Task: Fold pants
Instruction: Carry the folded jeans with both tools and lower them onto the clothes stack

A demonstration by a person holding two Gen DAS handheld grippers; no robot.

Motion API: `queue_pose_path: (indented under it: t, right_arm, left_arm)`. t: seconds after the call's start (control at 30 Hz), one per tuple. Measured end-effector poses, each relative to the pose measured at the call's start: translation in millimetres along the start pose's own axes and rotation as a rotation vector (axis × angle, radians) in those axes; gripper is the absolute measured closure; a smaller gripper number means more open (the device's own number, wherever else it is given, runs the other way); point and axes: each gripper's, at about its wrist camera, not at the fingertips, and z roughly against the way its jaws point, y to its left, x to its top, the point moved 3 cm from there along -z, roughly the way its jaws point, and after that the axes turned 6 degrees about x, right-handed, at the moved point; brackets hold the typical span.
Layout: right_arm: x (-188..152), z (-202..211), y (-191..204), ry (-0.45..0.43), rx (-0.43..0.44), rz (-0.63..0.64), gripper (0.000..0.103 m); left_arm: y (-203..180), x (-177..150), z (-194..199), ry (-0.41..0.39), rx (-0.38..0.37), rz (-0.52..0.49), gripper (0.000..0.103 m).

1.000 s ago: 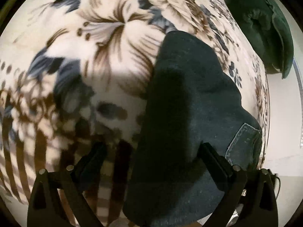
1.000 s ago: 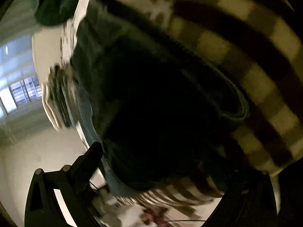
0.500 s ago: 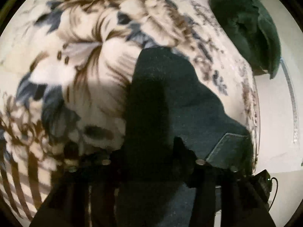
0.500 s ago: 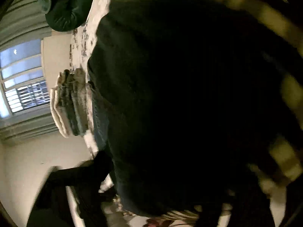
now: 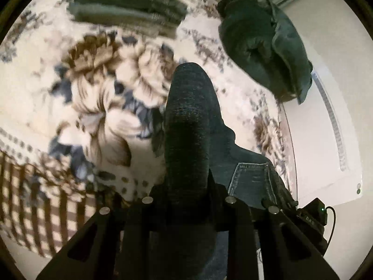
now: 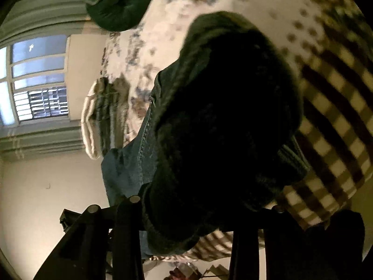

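Dark denim pants (image 5: 193, 121) lie on a floral and checked blanket (image 5: 98, 107), a back pocket (image 5: 251, 179) showing at the right. My left gripper (image 5: 186, 200) is shut on the near edge of the pants, the fabric bunched between its fingers. In the right wrist view the pants (image 6: 221, 121) fill the middle as a dark folded bulk with a lighter blue layer (image 6: 130, 163) at the left. My right gripper (image 6: 186, 210) is shut on the thick pants fabric, which hides its fingertips.
A stack of folded clothes (image 5: 126, 11) lies at the far end of the blanket, also in the right wrist view (image 6: 102, 116). A dark green crumpled garment (image 5: 263, 44) lies at the far right. A window (image 6: 35, 79) and wall are beyond the bed edge.
Both grippers went from open to shut on the near edge of the pants. The views have risen and tilted, bringing the folded stack into the left wrist view.
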Motion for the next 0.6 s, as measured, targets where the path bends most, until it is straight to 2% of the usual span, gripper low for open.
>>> queue_pose_path:
  t: [0.13, 0.23, 0.3, 0.43, 0.6]
  right_arm:
    - [4.9, 19.1, 56.5, 0.023, 0.021, 0.073, 0.064]
    - [8.1, 37.9, 105.6, 0.026, 0.044, 0.117, 0.064]
    - [11.0, 31.9, 145.0, 0.023, 0.055, 0.149, 0.064]
    - [17.7, 14.0, 222.1, 0.005, 0.088, 0.201, 0.064]
    - [33.0, -45.9, 310.7, -0.025, 0.121, 0.219, 0.064]
  left_arm:
    - [-7.8, 29.9, 38.3, -0.047, -0.011, 0.024, 0.082]
    - [-4.4, 63.0, 69.2, -0.081, -0.024, 0.055, 0.082]
    - [-2.7, 93.7, 88.4, -0.111, -0.03, 0.064, 0.082]
    - [8.1, 170.2, 119.8, -0.159, -0.052, 0.066, 0.082]
    - [38.1, 290.7, 136.3, -0.188, -0.054, 0.056, 0.082]
